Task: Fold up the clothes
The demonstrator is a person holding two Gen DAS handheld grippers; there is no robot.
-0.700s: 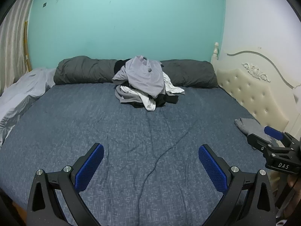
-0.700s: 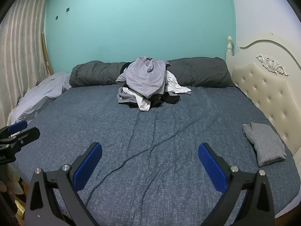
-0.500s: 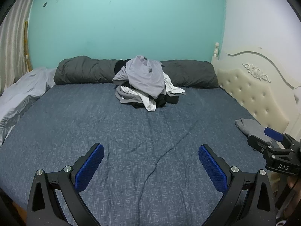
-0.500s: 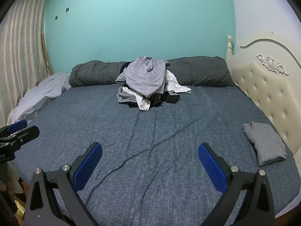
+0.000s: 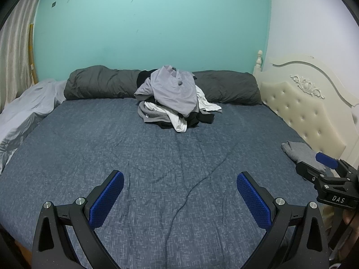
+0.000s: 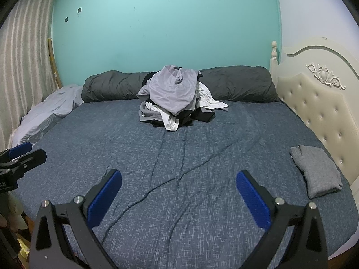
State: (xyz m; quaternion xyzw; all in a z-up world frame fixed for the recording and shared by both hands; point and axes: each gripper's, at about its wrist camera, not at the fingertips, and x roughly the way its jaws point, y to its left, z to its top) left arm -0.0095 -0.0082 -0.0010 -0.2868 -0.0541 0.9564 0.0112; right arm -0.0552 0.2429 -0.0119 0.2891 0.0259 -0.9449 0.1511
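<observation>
- One folded grey garment (image 6: pixel 316 171) is lying at the frame's right, beside the headboard (image 6: pixel 314 112).
- Several clothes are being left unfolded in a pile (image 6: pixel 177 98) at upper centre of the bed (image 6: pixel 179 157).
- Both the left hand-held gripper (image 5: pixel 179 199) and the right hand-held gripper (image 6: pixel 178 198) are being held apart, empty.

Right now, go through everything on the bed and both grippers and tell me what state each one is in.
Clothes pile: unfolded, heaped at the far middle of the bed.
Grey garment: folded, lying flat beside the headboard.
Dark duvet roll: bunched along the wall.
Left gripper: open, empty.
Right gripper: open, empty.
</observation>
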